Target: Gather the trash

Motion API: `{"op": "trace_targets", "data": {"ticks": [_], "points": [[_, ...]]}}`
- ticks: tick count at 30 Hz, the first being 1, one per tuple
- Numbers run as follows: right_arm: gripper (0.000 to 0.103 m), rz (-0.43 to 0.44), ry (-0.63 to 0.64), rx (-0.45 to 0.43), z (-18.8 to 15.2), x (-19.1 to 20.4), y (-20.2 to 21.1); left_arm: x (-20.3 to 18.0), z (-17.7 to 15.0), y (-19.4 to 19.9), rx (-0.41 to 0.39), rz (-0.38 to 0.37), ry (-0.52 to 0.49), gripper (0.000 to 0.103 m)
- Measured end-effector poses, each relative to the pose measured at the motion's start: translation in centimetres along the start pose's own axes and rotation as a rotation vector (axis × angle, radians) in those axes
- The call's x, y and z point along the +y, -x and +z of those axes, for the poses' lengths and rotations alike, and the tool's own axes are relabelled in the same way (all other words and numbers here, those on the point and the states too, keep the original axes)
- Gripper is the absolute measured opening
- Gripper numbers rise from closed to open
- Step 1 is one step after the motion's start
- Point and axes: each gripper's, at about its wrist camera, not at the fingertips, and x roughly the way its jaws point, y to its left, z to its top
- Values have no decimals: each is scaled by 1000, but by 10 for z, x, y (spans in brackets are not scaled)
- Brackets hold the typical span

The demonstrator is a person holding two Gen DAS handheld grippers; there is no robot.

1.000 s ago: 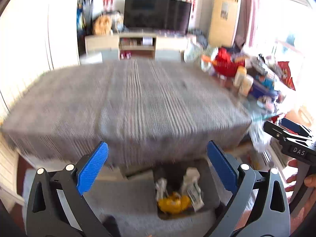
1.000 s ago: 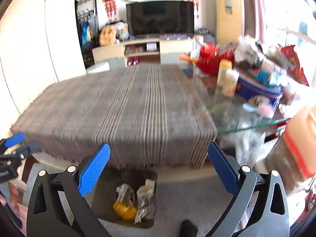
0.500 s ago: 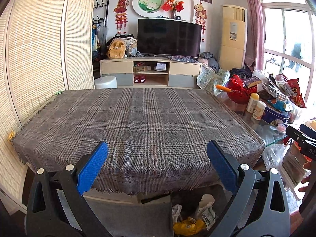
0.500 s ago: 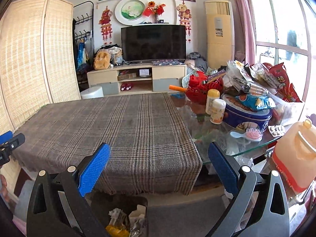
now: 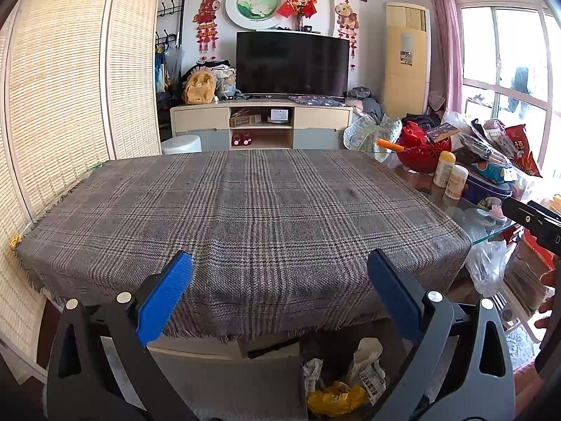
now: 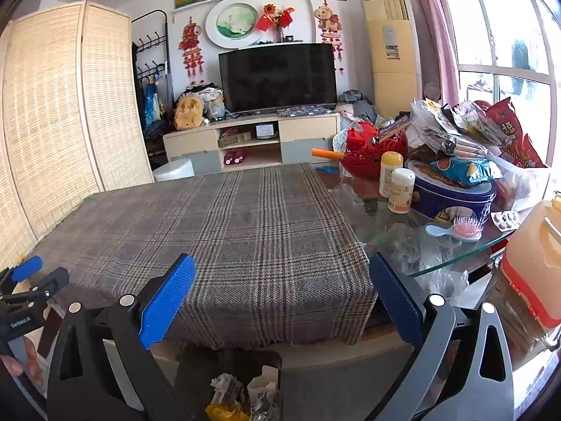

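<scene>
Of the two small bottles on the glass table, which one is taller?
The yellow-capped bottle, standing nearer the red basket. The white-capped bottle beside it, next to the blue tin, is shorter.

A grey plaid woven cloth [image 5: 245,217] covers most of the bench, whose bare glass edge [image 6: 452,263] shows at the right. There stand a round blue tin [image 6: 452,196], two small white bottles [image 6: 399,189], a red basket [image 6: 368,151] and a pink hairbrush [image 6: 463,229]. A black television [image 5: 292,63] sits on a pale wooden cabinet [image 5: 261,124] behind.
</scene>
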Motion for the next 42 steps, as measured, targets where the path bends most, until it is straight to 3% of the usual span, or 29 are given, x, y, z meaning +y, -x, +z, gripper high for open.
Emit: {"op": "trace_targets", "data": {"ticks": [42], "points": [[100, -22, 47, 47, -8, -2, -6, -11, 1, -3, 4, -33, 11, 95]]}}
